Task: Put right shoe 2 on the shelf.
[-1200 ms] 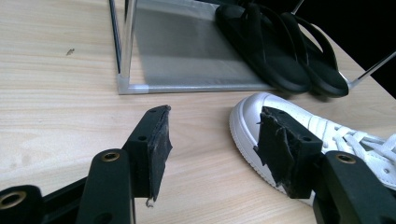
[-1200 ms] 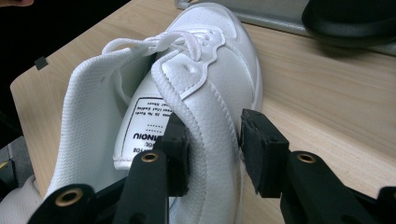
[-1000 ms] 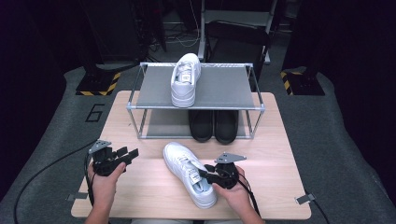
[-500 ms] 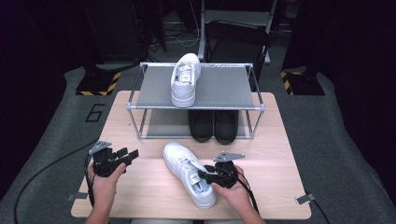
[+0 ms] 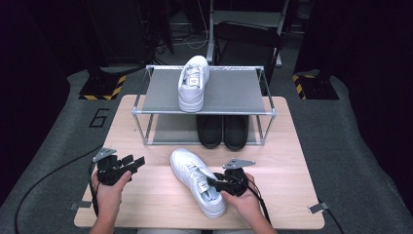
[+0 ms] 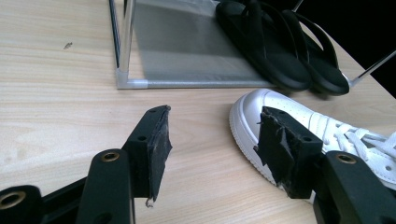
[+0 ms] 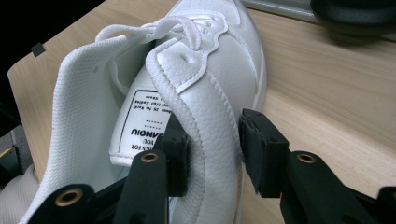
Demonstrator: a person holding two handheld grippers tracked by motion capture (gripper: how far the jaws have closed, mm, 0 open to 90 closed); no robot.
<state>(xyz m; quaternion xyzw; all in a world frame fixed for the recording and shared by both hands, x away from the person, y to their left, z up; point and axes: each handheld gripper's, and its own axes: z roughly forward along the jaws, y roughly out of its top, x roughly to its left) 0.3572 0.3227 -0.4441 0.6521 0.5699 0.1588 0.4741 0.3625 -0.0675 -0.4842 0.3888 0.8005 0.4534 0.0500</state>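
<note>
Hardly anything has shifted since the earlier frames: both hands sit where they were, and only the right gripper (image 5: pixel 217 181) has been busy, its jaws easing out and then closing in again around the side wall of the white sneaker (image 5: pixel 197 179). Biggest thing first, the wooden table (image 5: pixel 146 195) carries a metal shoe rack (image 5: pixel 204 92), whose grey shelf holds a second white sneaker (image 5: pixel 193 83), toe pointing toward the person. Underneath, a pair of black sandals (image 5: pixel 222 130) is half hidden by that shelf, so from the high view you mostly get the front ends; the left gripper view (image 6: pixel 285 51) shows them better but cuts them off at the top edge. The sneaker being worked on lies on the table in front of the rack, toe toward it and heel near the person's edge. In the right gripper view one jaw sits inside the shoe opening and the other outside, the collar wall (image 7: pixel 205 135) pinched between them, though the inner pad is partly buried behind the leather so the contact there is hard to read. A printed tongue label (image 7: pixel 140 126) is too small to make out. The left gripper (image 5: pixel 134 163) hovers off to the side with jaws wide and nothing between them.
</note>
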